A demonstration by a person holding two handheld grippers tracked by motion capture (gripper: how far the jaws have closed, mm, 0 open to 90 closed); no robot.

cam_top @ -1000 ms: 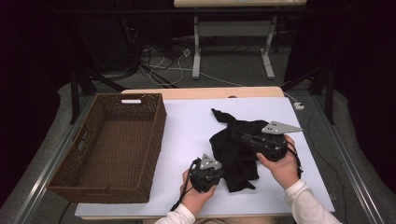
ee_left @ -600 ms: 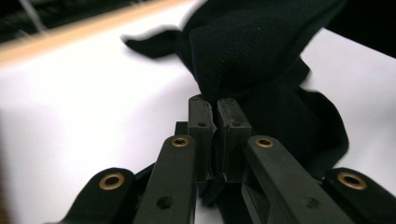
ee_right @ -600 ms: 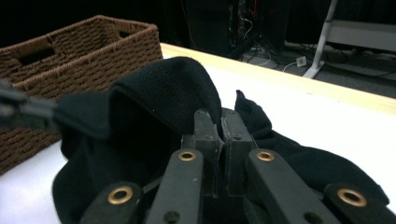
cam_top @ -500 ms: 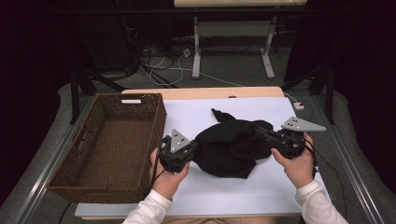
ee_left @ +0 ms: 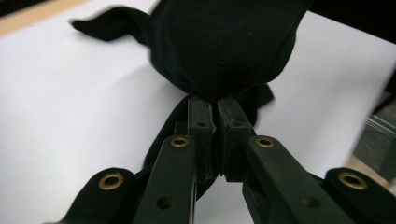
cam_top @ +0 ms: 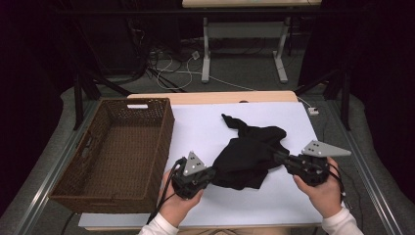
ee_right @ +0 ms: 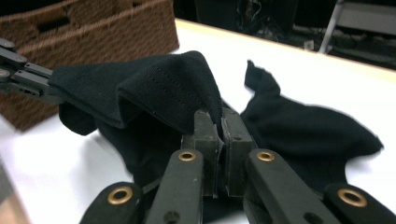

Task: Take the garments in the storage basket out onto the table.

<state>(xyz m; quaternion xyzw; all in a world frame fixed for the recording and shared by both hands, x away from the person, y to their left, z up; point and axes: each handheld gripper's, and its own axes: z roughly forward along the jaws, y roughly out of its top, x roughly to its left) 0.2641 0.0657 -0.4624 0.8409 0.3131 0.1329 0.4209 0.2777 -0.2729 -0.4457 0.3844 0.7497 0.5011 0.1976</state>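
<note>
A black cloth (cam_top: 250,149) hangs stretched between my two grippers over the white table top (cam_top: 205,127), one tail trailing toward the back. My left gripper (cam_top: 214,172) is shut on the cloth's near left edge. In the left gripper view the jaws (ee_left: 216,106) pinch a bunched fold of the black cloth (ee_left: 224,42). My right gripper (cam_top: 277,155) is shut on the cloth's right edge. In the right gripper view its jaws (ee_right: 215,116) clamp a stitched hem of the cloth (ee_right: 159,84), and the left gripper (ee_right: 23,77) holds the far end.
A brown woven basket (cam_top: 147,127) stands on the left part of the table, close to my left hand; it appears behind the cloth as the basket (ee_right: 98,32) in the right gripper view. Table legs and cables lie on the floor beyond the far edge.
Both hands have drawn apart, the left to the left and upward, the right to the right. The cloth, crumpled before, is now lifted and stretched between the two shut grippers.
</note>
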